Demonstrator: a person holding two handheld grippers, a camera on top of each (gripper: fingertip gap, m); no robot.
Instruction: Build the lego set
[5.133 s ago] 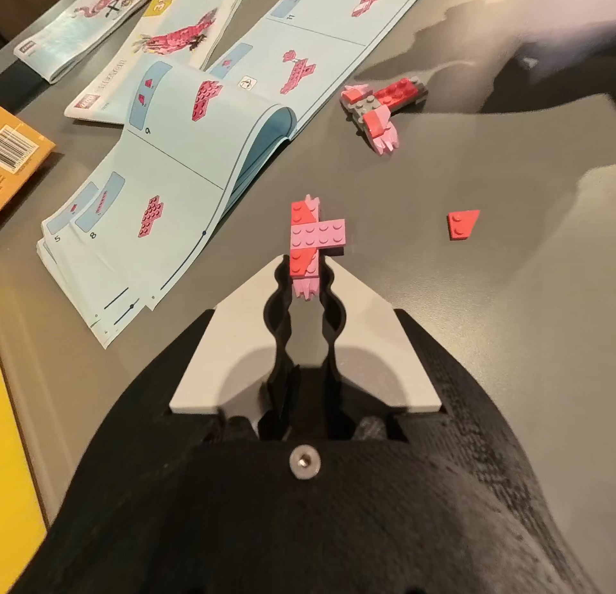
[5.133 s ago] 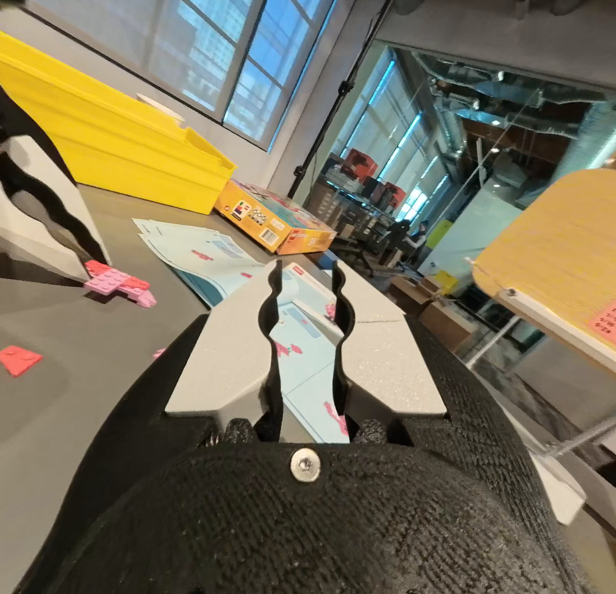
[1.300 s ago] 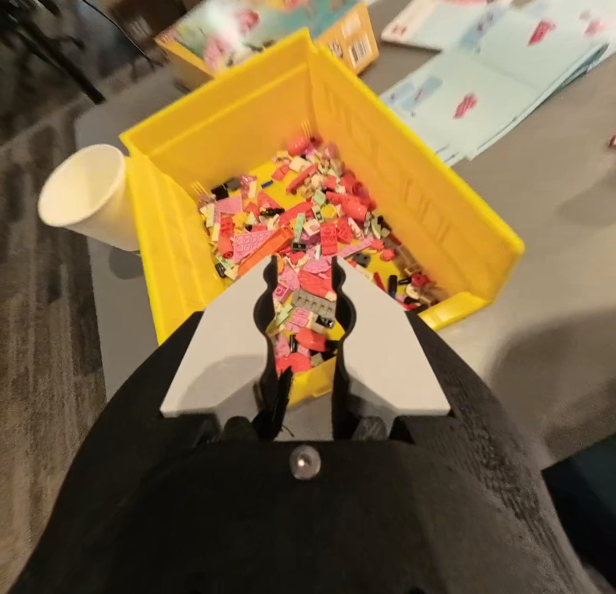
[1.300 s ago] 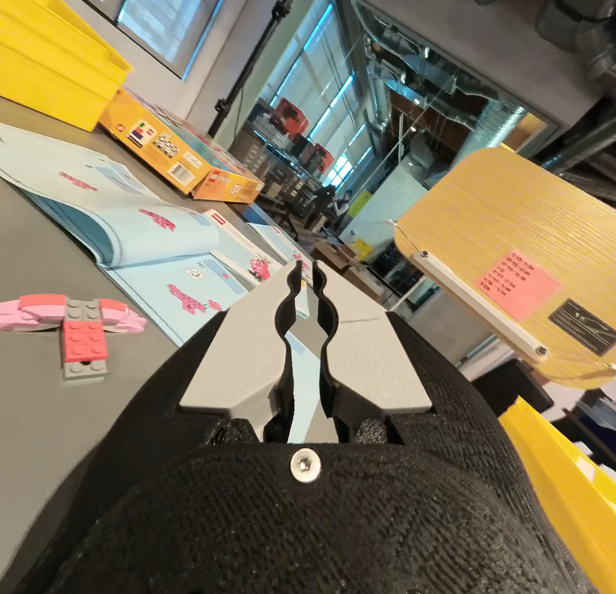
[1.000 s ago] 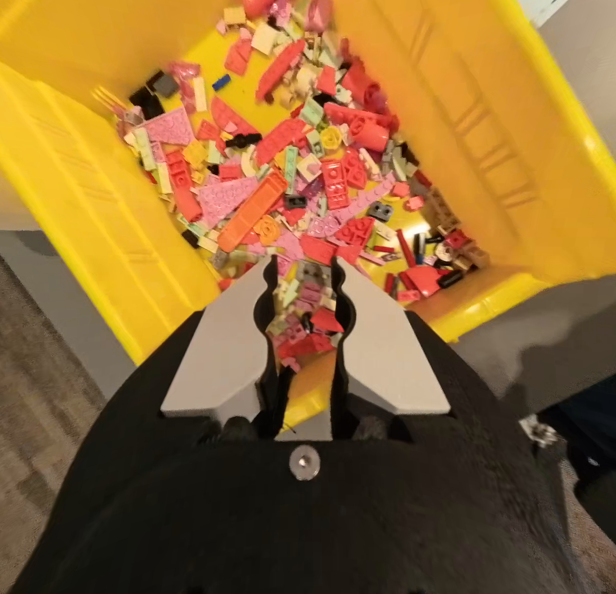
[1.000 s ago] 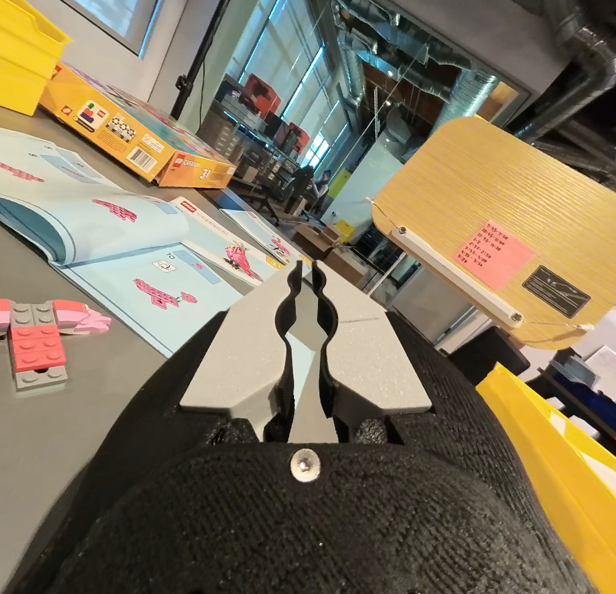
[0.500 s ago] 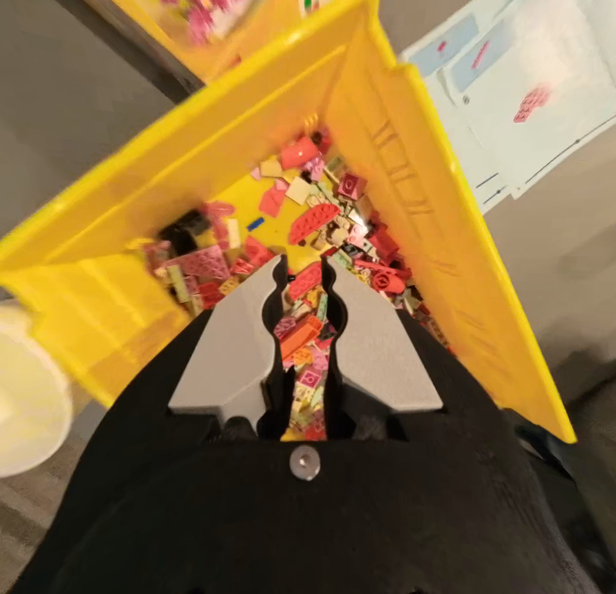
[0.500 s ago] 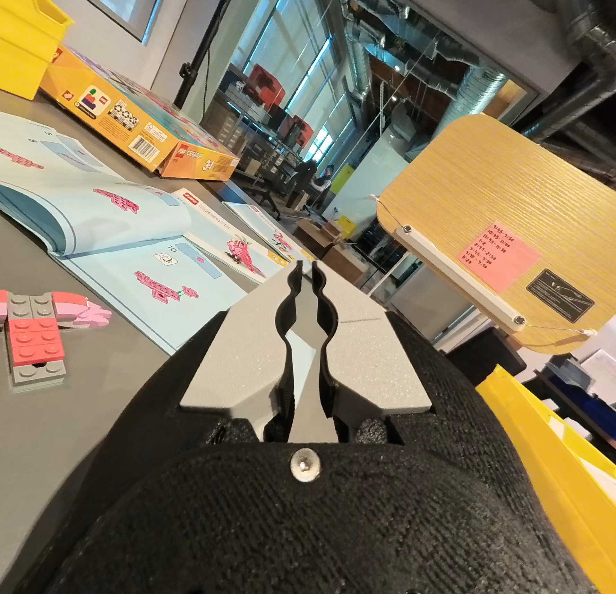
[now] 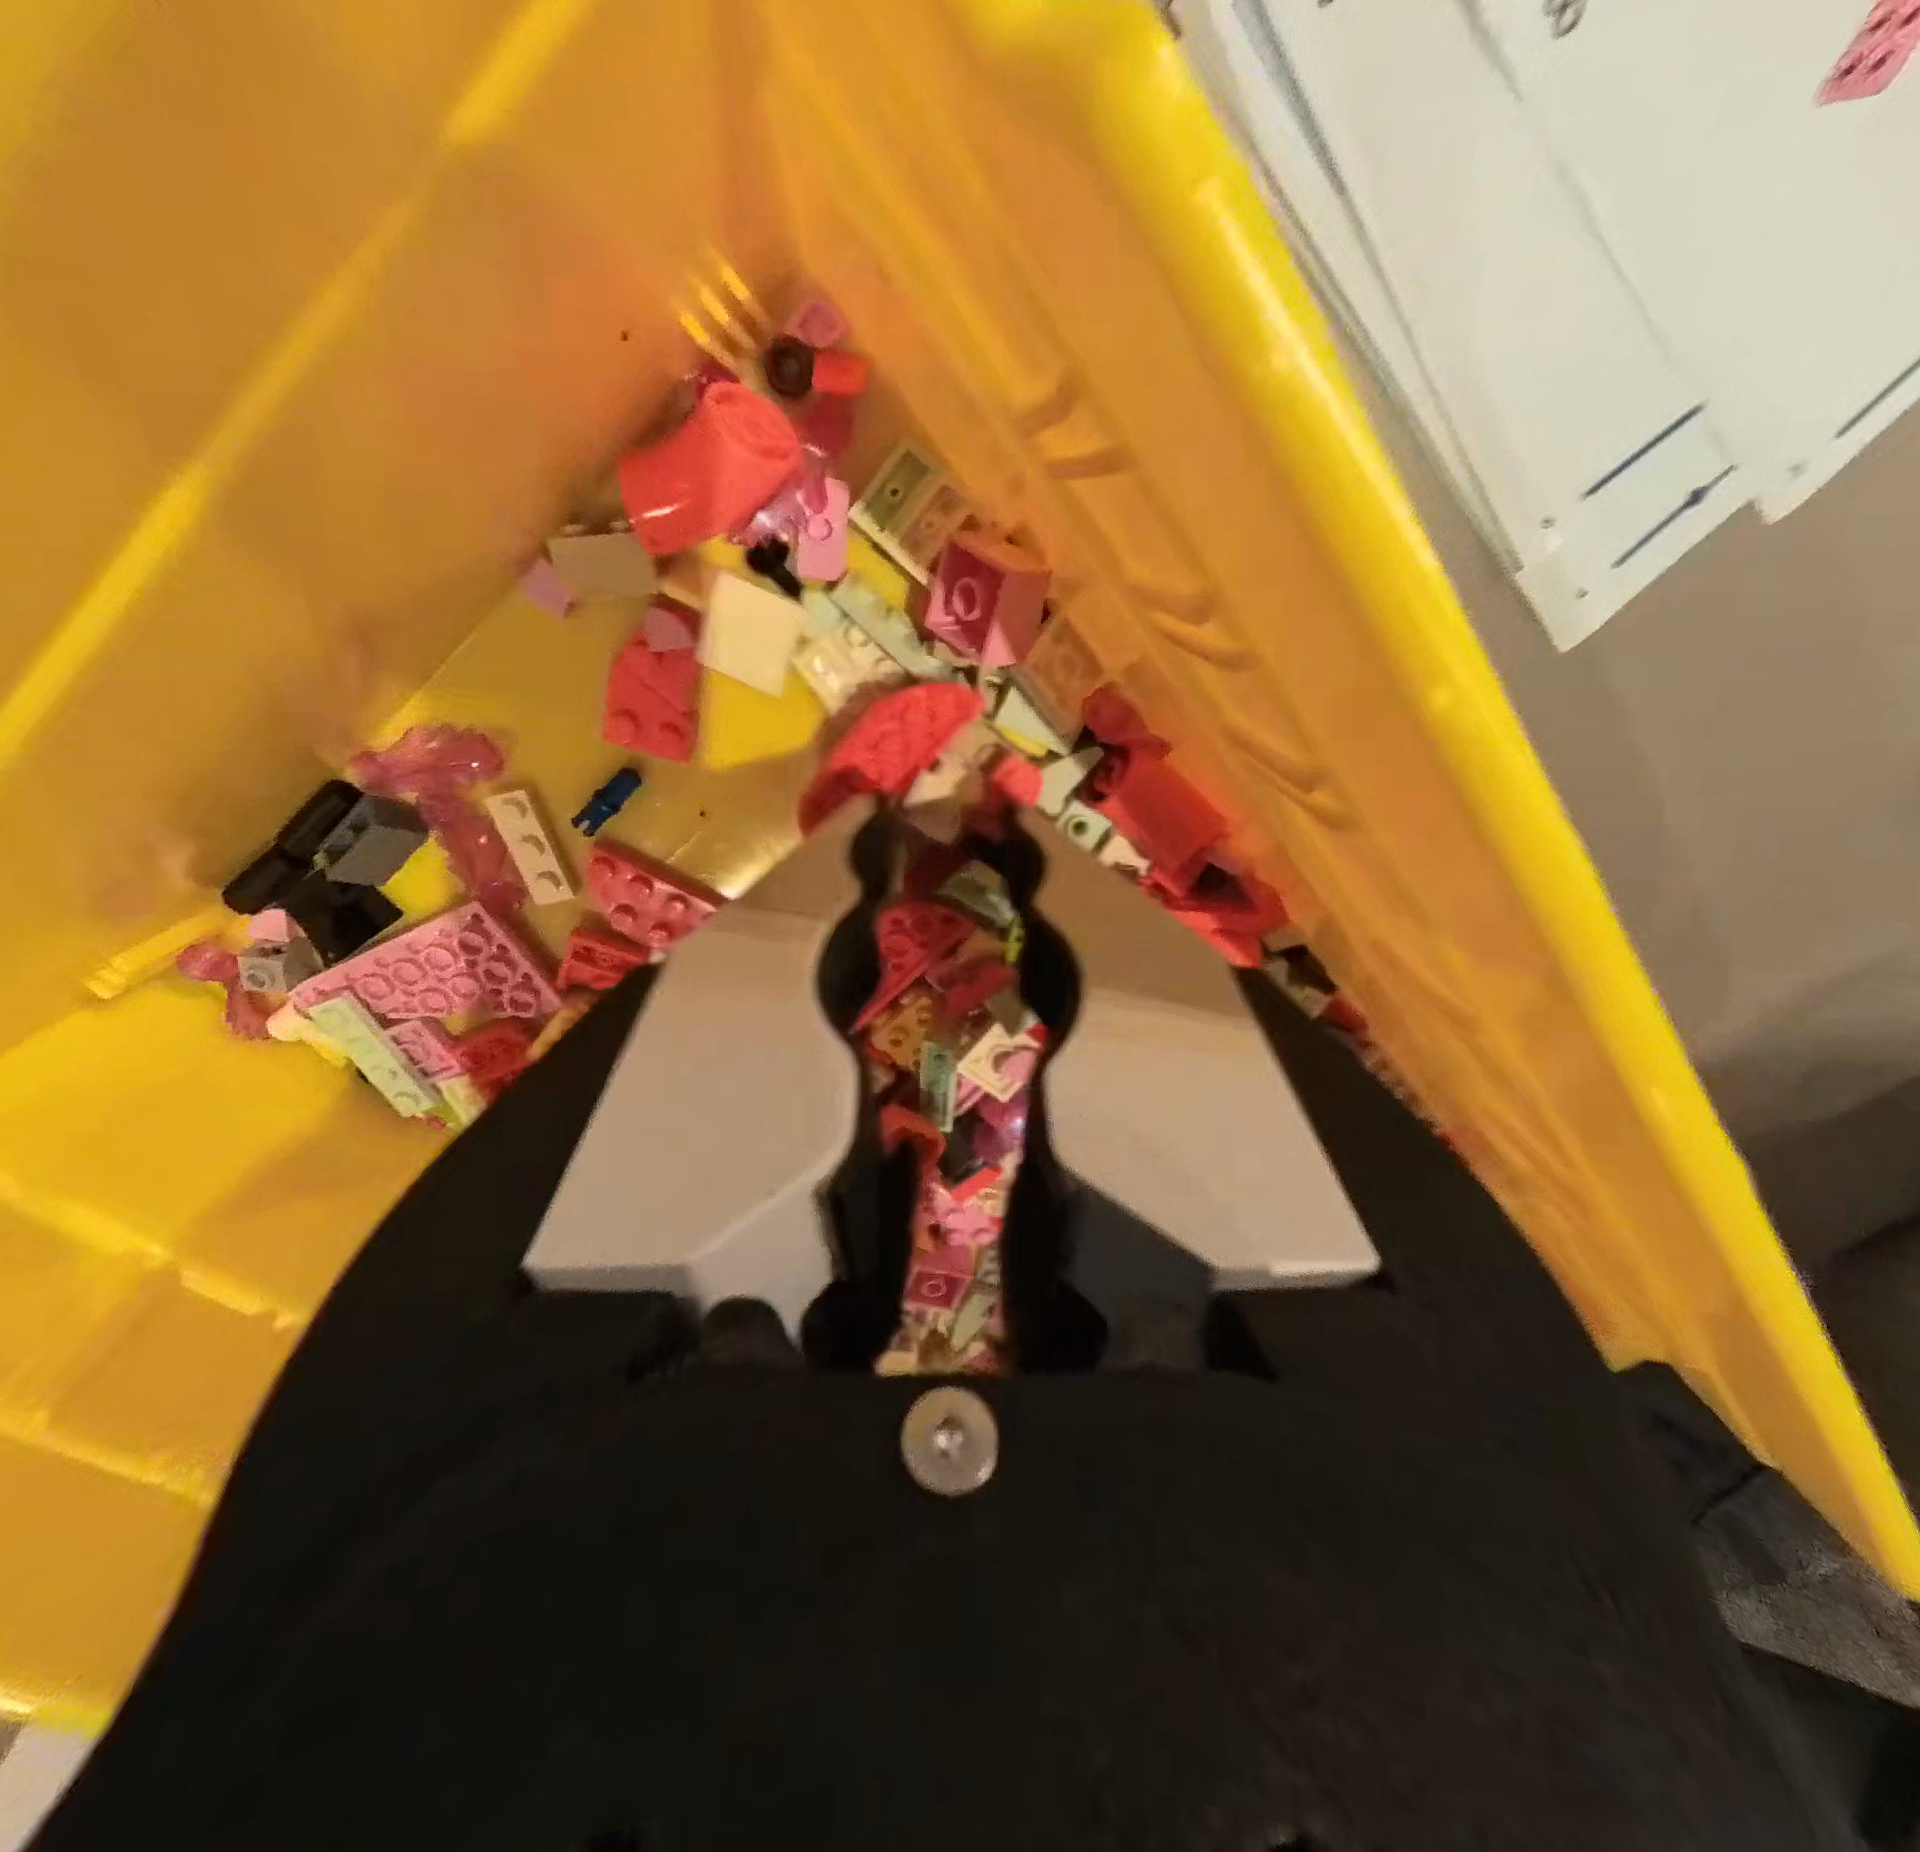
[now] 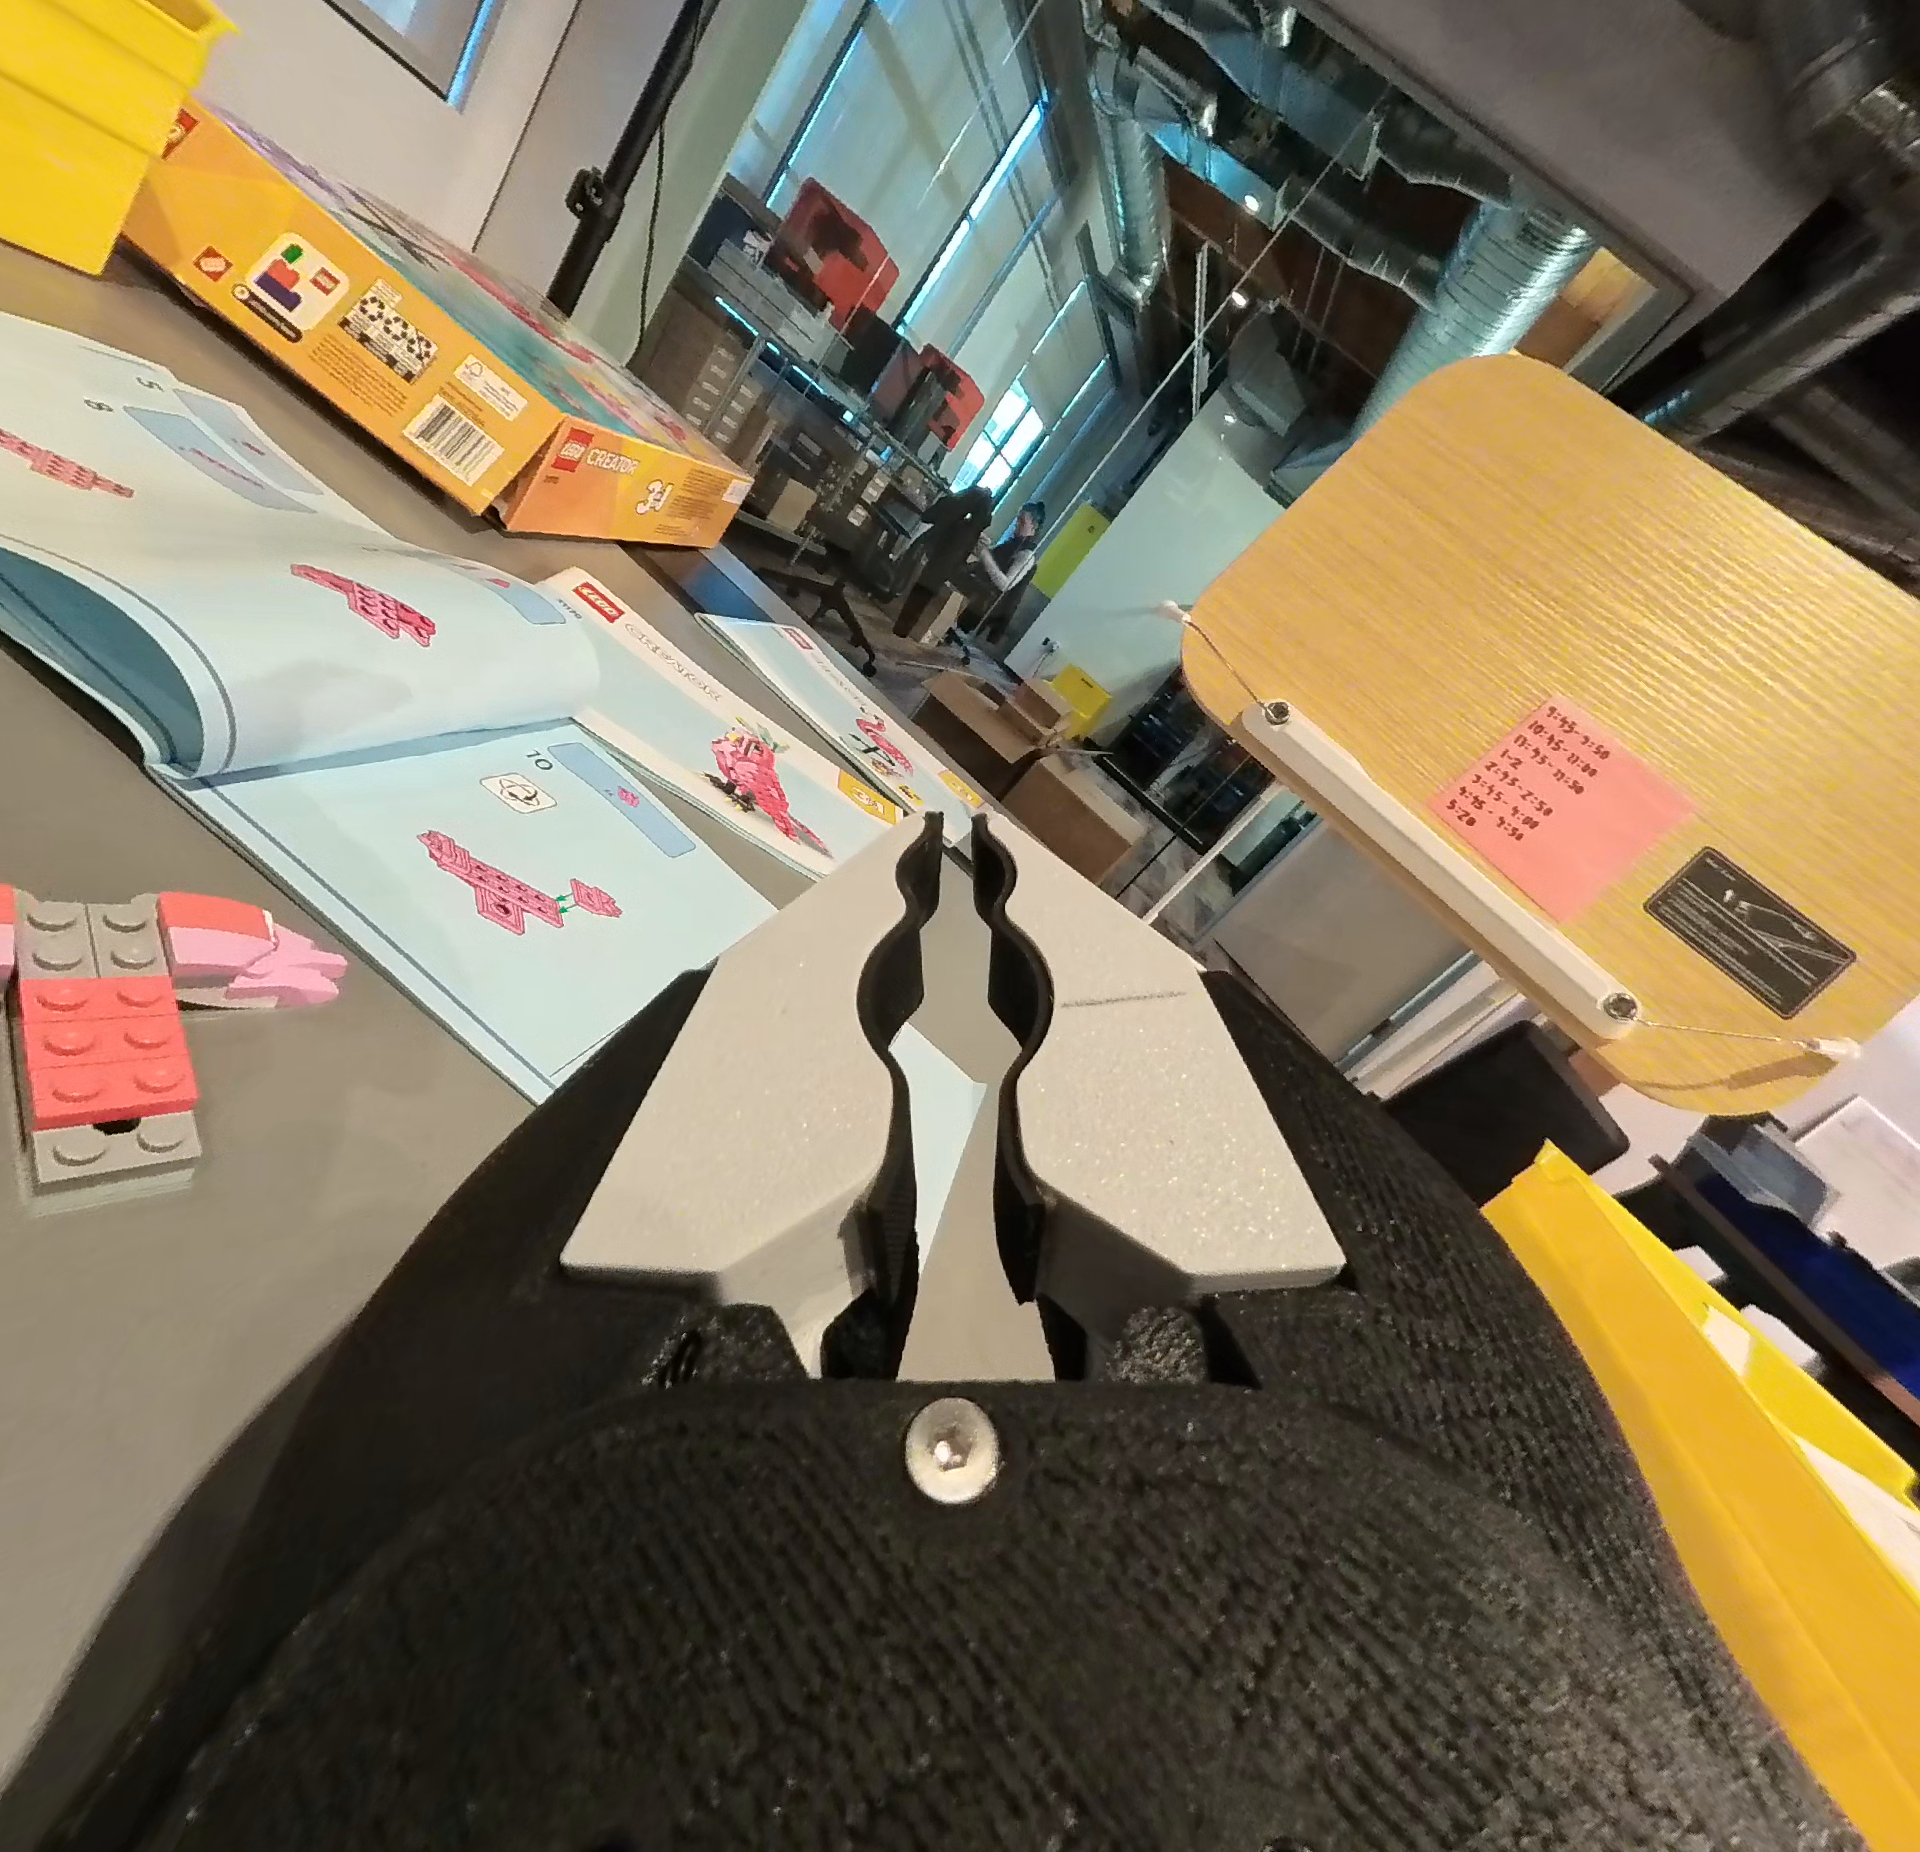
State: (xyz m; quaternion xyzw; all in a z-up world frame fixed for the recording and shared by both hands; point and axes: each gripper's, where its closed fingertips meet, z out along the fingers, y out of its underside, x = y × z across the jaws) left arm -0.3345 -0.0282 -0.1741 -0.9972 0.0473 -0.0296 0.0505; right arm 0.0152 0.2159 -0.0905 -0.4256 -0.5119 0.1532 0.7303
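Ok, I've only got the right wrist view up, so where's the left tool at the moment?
Observer: The left tool is pointing into the yellow bin.
Operator: Is it holding anything?
Observer: No. Its jaws are apart with nothing gripped, and loose bricks show through the gap.
Operator: Any big piece close by?
Observer: A large pink plate lies in the pile, to the left of the tips in that view.
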